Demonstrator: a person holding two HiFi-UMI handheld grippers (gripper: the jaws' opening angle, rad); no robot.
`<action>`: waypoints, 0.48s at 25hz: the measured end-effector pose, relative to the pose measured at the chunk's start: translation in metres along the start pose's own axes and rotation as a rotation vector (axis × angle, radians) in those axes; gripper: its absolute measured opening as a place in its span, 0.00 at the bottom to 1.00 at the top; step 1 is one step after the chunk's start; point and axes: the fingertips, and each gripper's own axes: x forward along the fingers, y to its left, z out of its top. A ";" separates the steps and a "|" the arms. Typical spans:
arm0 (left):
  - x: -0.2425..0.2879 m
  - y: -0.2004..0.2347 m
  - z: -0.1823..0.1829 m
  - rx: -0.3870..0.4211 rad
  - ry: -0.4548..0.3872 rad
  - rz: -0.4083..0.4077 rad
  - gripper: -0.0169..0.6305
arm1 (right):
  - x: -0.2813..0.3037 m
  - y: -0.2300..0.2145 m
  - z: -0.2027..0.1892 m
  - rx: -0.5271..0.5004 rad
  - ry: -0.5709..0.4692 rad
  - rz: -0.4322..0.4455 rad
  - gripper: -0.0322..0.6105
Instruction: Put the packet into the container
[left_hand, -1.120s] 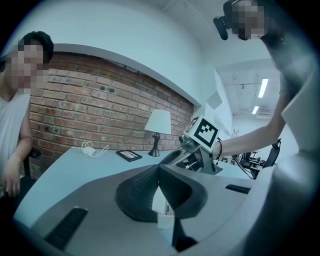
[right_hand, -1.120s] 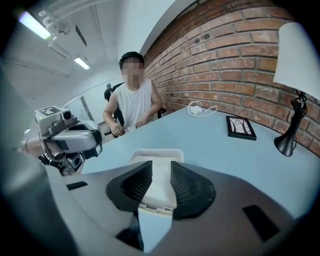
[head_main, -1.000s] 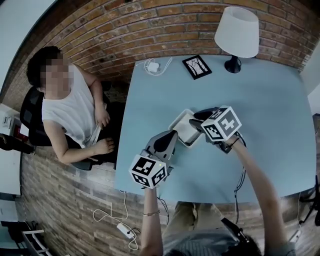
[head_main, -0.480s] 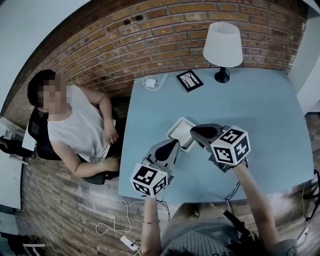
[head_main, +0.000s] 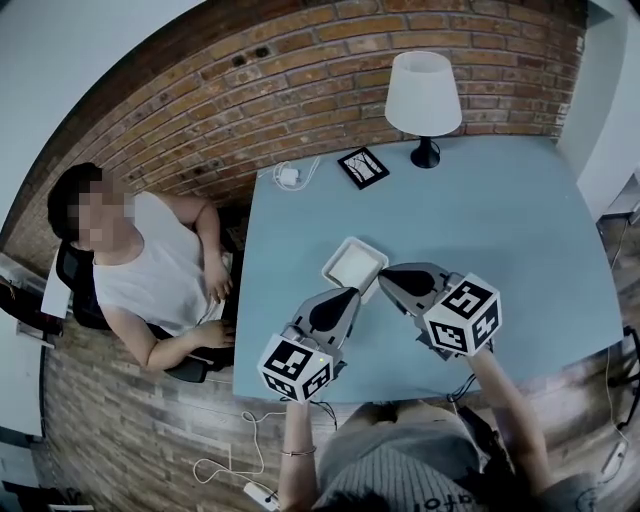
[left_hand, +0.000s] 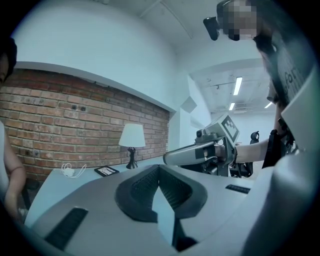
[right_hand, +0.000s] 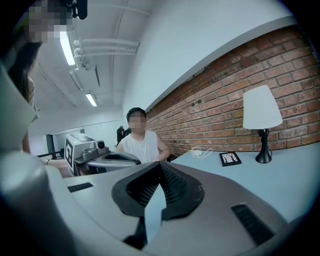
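A white square container (head_main: 354, 266) sits on the light blue table (head_main: 500, 220), near its front left. I cannot make out the packet inside it. My left gripper (head_main: 347, 294) hovers just in front of the container's near corner, its fingertips meeting with nothing between them (left_hand: 159, 170). My right gripper (head_main: 384, 277) hangs to the right of the container. Its jaws have just been closing and now stand shut on nothing (right_hand: 160, 168). The two grippers point towards each other.
A white-shaded lamp (head_main: 423, 95), a small framed picture (head_main: 363, 167) and a white charger with cable (head_main: 290, 176) stand along the table's far edge. A seated person (head_main: 150, 270) is at the table's left side. A brick wall runs behind.
My right gripper has drawn back from over the container towards me and upward. The left gripper has also lifted a little. The container stays where it was.
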 end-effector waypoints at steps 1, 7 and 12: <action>-0.001 -0.003 0.000 0.002 0.000 -0.005 0.04 | -0.001 0.002 0.000 -0.002 -0.003 0.001 0.07; -0.001 -0.013 0.006 0.013 -0.004 -0.017 0.04 | -0.008 0.007 0.000 -0.025 -0.019 0.007 0.07; 0.000 -0.013 0.005 0.002 -0.009 -0.020 0.04 | -0.008 0.012 -0.002 -0.031 -0.024 0.021 0.07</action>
